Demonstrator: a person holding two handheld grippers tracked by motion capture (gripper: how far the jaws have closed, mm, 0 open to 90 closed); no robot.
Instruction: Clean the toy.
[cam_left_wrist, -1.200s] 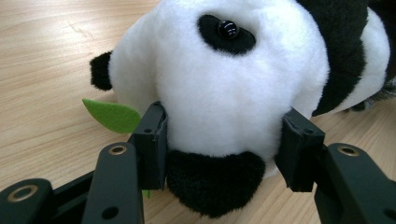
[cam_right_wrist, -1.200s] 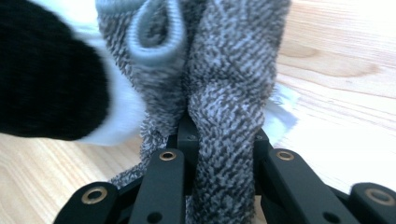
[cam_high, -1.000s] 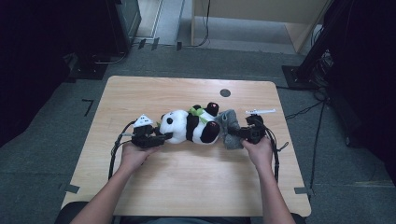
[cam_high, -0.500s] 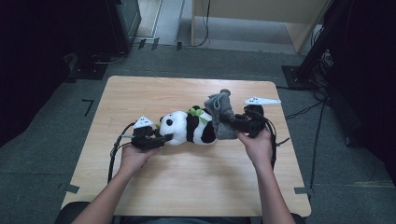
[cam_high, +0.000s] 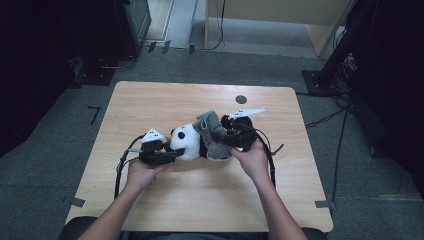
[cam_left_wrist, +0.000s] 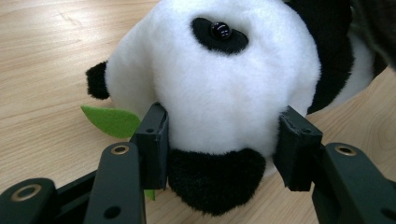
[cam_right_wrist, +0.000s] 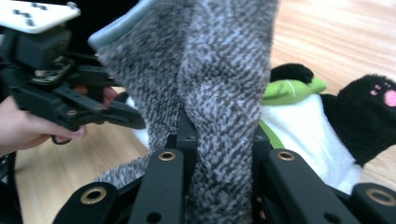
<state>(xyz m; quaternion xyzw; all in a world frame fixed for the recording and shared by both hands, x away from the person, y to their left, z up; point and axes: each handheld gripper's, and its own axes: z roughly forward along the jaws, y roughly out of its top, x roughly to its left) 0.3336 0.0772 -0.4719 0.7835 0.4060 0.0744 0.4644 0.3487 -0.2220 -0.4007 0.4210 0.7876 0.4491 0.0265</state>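
Left gripper (cam_left_wrist: 219, 154) clamping plush black-and-white panda (cam_high: 187, 142) mid-table; right gripper (cam_right_wrist: 219, 154) pinching speckled grey knit sock (cam_right_wrist: 210, 70), partly draped over panda, not yet on.

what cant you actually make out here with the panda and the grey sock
- High view: the panda body is covered by the grey sock; how far the sock is on is unclear.
- Right gripper view: the sock blocks the right gripper pads and the panda behind.
- Left gripper view: the left gripper grips the head; the body is cut off.

No text, label, brand, number or sign can be read.
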